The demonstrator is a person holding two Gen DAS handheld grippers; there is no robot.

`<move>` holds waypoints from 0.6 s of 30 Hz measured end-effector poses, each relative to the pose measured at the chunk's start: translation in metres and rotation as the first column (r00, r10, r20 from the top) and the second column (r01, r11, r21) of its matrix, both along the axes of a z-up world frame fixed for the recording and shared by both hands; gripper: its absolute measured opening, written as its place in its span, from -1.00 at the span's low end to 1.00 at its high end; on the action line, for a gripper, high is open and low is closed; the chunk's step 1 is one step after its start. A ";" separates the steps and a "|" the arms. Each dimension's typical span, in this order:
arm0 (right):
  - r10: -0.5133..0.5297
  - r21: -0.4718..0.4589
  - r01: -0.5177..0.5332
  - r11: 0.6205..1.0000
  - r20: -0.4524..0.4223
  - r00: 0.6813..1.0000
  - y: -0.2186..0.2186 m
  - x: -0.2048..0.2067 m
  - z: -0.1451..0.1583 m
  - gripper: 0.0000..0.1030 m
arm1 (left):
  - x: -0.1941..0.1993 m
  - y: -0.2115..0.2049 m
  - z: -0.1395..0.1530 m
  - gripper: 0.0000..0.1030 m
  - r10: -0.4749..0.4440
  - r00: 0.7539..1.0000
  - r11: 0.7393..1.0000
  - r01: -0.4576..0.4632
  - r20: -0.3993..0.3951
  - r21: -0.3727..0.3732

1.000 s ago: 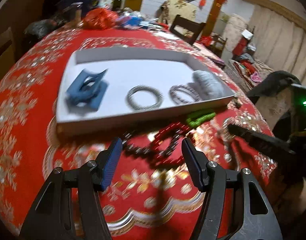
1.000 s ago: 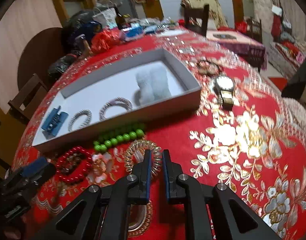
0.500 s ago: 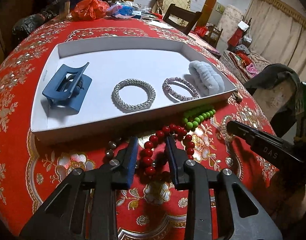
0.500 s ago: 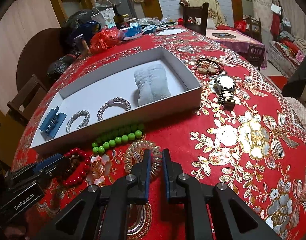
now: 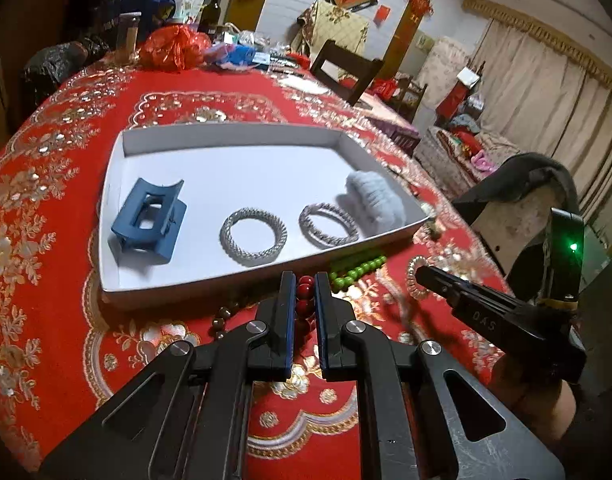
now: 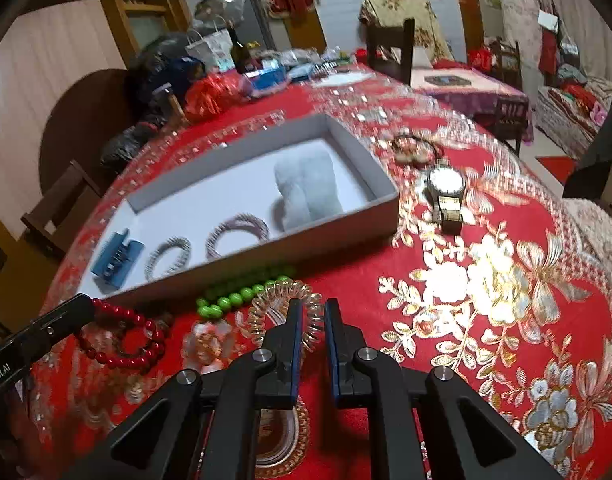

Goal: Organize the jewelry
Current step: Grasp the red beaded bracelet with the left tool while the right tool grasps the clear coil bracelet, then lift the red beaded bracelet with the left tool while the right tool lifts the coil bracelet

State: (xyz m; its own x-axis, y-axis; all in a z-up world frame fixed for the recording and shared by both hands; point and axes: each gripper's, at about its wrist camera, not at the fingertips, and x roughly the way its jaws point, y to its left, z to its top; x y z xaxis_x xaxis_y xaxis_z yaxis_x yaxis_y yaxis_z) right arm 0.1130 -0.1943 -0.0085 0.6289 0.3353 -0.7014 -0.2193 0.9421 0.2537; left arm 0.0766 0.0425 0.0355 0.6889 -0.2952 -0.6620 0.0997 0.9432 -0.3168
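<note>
Your left gripper (image 5: 304,286) fingers have just closed, pinching red bead bracelet (image 5: 304,295); right gripper (image 6: 310,312) fingers pressed together, empty. White tray (image 5: 233,134) holds 4 pcs; green beads (image 6: 241,290), coil tie (image 6: 283,312), watch (image 6: 446,192) at 1 o'clock left on worktop.

The left claw (image 5: 304,280) is covering most of the red bead bracelet (image 5: 304,294) at lower centre. In the right wrist view, the right claw (image 6: 310,312) is hiding part of the clear coil hair tie (image 6: 273,300), motion blur is smearing the watch (image 6: 446,188), and the lower left edge is cropping the other claw's body.
</note>
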 end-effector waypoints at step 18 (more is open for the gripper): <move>0.041 -0.043 -0.037 0.998 0.090 0.995 0.010 -0.039 0.028 -0.81 | -0.032 0.004 0.040 -0.85 -0.002 0.997 1.000 0.004 0.082 -0.021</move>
State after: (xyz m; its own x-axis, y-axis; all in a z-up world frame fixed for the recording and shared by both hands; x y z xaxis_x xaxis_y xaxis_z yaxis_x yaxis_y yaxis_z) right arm 0.0744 -0.1840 0.0200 0.6776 0.3331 -0.6556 -0.2768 0.9415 0.1923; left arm 0.0448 0.0462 0.0751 0.7394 -0.3109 -0.5972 0.1292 0.9360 -0.3273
